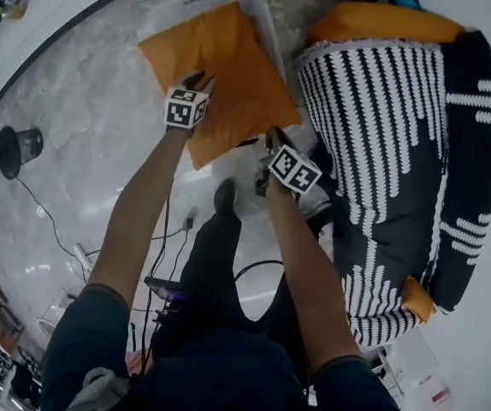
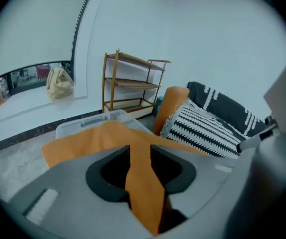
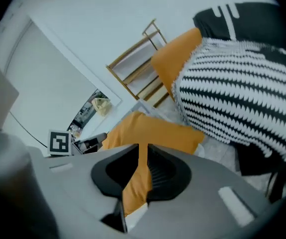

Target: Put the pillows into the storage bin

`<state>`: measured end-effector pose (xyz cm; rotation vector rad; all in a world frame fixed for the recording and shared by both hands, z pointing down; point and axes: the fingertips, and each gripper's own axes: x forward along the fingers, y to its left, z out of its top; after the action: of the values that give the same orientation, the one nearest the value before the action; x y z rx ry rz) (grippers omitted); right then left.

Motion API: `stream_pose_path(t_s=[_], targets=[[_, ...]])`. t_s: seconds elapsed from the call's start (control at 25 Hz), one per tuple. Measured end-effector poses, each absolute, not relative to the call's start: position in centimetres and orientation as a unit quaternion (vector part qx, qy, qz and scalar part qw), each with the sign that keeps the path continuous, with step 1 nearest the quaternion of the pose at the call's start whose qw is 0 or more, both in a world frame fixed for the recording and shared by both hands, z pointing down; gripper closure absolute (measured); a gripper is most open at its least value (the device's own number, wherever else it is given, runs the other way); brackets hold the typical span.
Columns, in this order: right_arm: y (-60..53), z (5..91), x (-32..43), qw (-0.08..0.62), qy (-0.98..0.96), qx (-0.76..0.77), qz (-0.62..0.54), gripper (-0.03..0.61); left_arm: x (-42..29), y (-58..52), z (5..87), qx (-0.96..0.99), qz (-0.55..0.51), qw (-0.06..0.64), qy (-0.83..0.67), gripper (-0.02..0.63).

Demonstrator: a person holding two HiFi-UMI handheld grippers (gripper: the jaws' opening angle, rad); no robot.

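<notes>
An orange pillow (image 1: 220, 75) hangs over the clear storage bin (image 1: 261, 11), covering most of its opening. My left gripper (image 1: 197, 81) is shut on the pillow's near left edge, with orange fabric (image 2: 142, 183) filling the gap between its jaws. At the pillow's near right corner my right gripper (image 1: 275, 137) is shut on a thin fold of the same fabric (image 3: 135, 183). The bin's rim (image 2: 83, 124) shows just beyond the pillow in the left gripper view. A second orange pillow (image 1: 382, 22) leans at the sofa's far end, and a small orange one (image 1: 417, 298) lies near its front.
A sofa under a black-and-white zigzag throw (image 1: 374, 144) runs along the right, close to the bin. A wooden shelf (image 2: 128, 81) stands by the wall behind the bin. A black round stand (image 1: 14, 148) and cables (image 1: 74, 251) lie on the marble floor at the left.
</notes>
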<state>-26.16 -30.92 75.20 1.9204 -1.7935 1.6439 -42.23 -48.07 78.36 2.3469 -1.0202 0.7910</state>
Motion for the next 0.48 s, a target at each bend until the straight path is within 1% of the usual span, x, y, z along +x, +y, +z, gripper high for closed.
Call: stream_pose_path(t_s=[0.12,0.2,0.48], targets=[[-30.6,69.7,-23.7,0.043,-0.605,0.648,0.46,0.538,-39.9,-47.0,72.1,0.87,0.252,0.218,-0.363,0.48],[-30.4,65.9,-21.9,0.047,-0.61,0.673,0.416,0.538,-37.8,-46.4,67.9,0.884,0.23,0.205,-0.35,0.48],[-27.9,51.5,-14.8,-0.008,-0.594,0.753,0.285,0.538,-29.4,-42.2,54.3,0.931,0.187,0.136,-0.281,0.472]])
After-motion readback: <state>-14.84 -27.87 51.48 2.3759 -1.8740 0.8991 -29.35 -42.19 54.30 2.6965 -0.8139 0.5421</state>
